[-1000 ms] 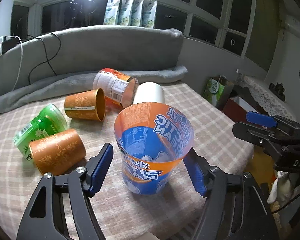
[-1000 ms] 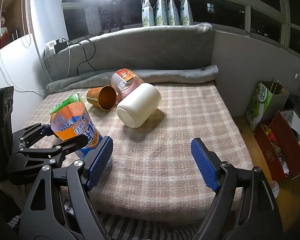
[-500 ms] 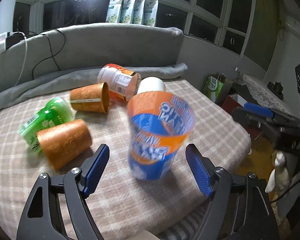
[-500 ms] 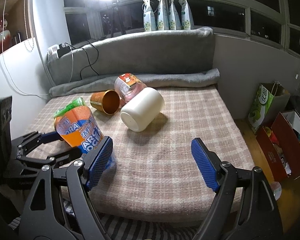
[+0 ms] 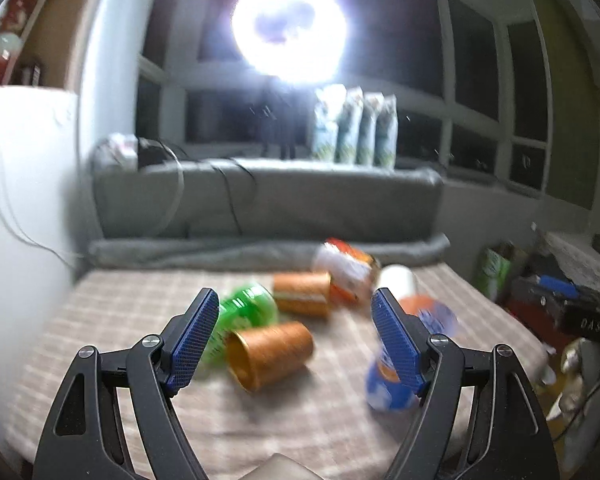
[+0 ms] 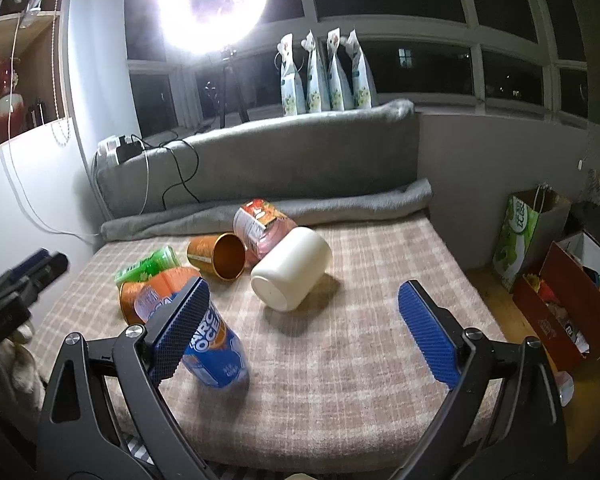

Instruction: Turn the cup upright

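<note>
Two handheld grippers face a checked beige tabletop (image 6: pixel 360 344) strewn with cups. The left gripper (image 5: pixel 296 338) has its blue-padded fingers (image 5: pixel 192 338) spread wide with nothing between them. The right gripper (image 6: pixel 304 330) is also spread wide and holds nothing; its fingers (image 6: pixel 428 332) hang above the near part of the tabletop.

The blue and orange printed cup (image 6: pixel 204 336) stands on its narrow base near the front left of the tabletop, mouth up, leaning a little. In the right wrist view the right gripper's left finger overlaps it, but whether they touch cannot be told. In the blurred left wrist view this cup (image 5: pixel 396 384) sits just behind the left gripper's right finger, outside the gap.

An orange patterned cup (image 5: pixel 270 354) lies on its side in front of the left gripper, beside a green cup (image 5: pixel 244 314), also lying down. Farther back lie a second orange cup (image 6: pixel 218 256), a red and white labelled cup (image 6: pixel 260 222) and a large white cup (image 6: pixel 292 276), all on their sides.

A second ago the left fingers flanked the printed cup, which stood between them. Since then the left gripper has pulled back and risen, swinging its view leftward, and the cup now stands free. The right gripper has barely shifted.
</note>
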A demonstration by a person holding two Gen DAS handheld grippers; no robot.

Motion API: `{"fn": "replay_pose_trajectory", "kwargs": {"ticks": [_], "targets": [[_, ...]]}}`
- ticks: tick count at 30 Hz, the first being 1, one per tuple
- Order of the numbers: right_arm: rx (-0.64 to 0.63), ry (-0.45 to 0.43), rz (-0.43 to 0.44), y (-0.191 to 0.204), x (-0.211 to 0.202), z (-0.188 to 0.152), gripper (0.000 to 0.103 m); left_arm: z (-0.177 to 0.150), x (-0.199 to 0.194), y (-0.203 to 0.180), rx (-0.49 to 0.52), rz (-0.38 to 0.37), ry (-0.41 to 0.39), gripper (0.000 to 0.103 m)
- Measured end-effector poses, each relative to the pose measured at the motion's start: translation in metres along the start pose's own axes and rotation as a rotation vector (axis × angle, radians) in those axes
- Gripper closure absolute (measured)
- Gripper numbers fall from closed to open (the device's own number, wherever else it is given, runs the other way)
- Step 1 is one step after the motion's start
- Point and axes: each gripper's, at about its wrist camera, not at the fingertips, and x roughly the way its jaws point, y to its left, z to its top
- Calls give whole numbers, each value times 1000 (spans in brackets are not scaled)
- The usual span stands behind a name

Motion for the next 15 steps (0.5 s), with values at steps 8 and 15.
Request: {"fn": "replay_pose_trajectory", "kwargs": {"ticks": [8, 15], "targets": [[29, -64, -24, 1, -8, 1, 0, 11, -13, 9, -2, 72, -84, 20], [27, -57, -29, 2, -8, -1, 0, 9, -15, 10, -6, 87, -69, 14]]}}
